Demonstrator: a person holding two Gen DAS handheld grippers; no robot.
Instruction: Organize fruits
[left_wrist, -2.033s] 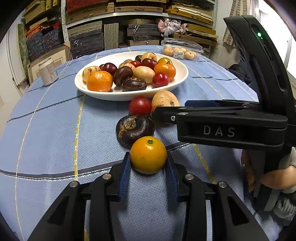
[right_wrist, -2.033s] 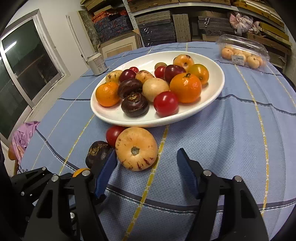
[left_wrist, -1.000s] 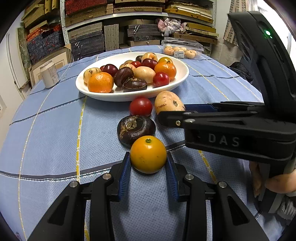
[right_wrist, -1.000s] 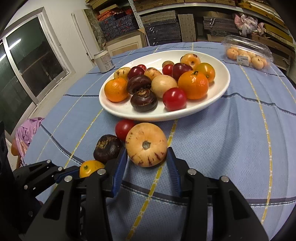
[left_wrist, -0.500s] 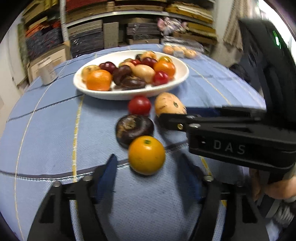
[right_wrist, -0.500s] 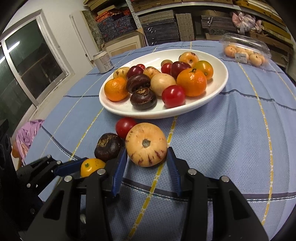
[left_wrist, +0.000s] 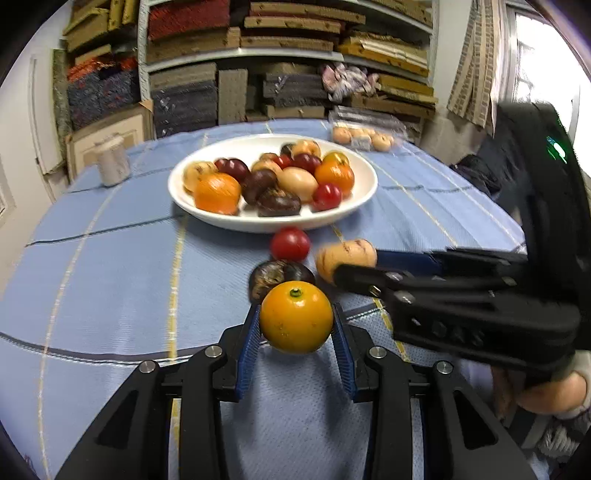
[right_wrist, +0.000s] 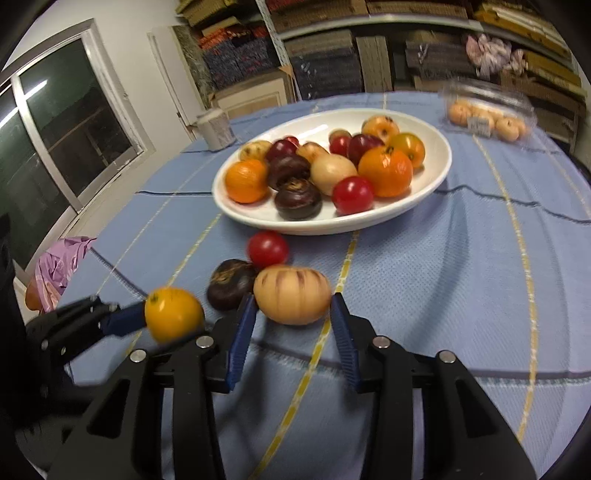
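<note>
Standing at the far left of the tabletop (left_wrist: 110, 266), which wears a blue cloth with yellow and dark stripes, a small pale canister (left_wrist: 110, 165) sits near the back edge, well apart from the fruit. Next rightward, the left hand-held gripper (left_wrist: 295, 334) has its blue-padded fingers (left_wrist: 248, 341) pressed against both sides of an orange-yellow citrus fruit (left_wrist: 296, 316) with a green stem spot; in the right wrist view that fruit (right_wrist: 173, 314) appears raised above the cloth. Just beyond it lies a dark brown-purple fruit (left_wrist: 280, 275), and behind that a red tomato-like fruit (left_wrist: 290, 243) rests on the cloth just in front of the white oval plate (left_wrist: 354, 210). The plate holds a heap of fruit: two oranges, dark brown ones, red ones and pale tan ones. To the right, the right hand-held gripper (right_wrist: 291, 325) clasps a tan, streaked round fruit (right_wrist: 291, 294) between its blue pads (right_wrist: 240, 332), the fruit just beside the dark one; whether it is clear of the cloth I cannot tell. Farther right and at the back, a clear plastic box of small peach-coloured fruits (right_wrist: 487, 120) stands apart from the plate.
</note>
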